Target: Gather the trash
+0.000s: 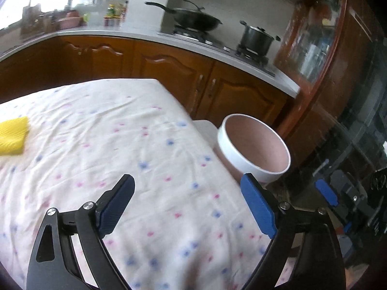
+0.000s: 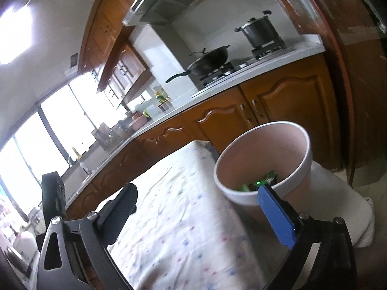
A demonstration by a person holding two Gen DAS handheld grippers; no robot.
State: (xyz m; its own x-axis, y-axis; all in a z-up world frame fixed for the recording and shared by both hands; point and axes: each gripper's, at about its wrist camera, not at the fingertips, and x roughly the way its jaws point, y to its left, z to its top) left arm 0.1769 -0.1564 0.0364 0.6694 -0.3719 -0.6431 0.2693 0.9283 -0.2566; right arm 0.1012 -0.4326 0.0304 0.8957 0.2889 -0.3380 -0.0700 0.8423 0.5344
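Observation:
A pink bin with a white rim point(image 1: 254, 152) stands beside the right edge of a table under a floral cloth point(image 1: 108, 149). In the right wrist view the bin point(image 2: 263, 166) holds green wrappers point(image 2: 266, 180) at its bottom. My left gripper point(image 1: 187, 186) hovers over the cloth, open, with nothing between its blue pads. A yellow item point(image 1: 12, 135) lies on the cloth at the far left. My right gripper point(image 2: 197, 193) is open and empty, its right finger in front of the bin's near rim. The other gripper's blue fingers point(image 1: 326, 193) show at right in the left wrist view.
Wooden cabinets point(image 1: 169, 72) and a grey counter run behind the table. A wok point(image 1: 193, 19) and a steel pot point(image 1: 256, 38) sit on the stove. A tall wooden cabinet point(image 1: 326, 48) stands at right. A white stool or cushion point(image 2: 338, 193) is under the bin.

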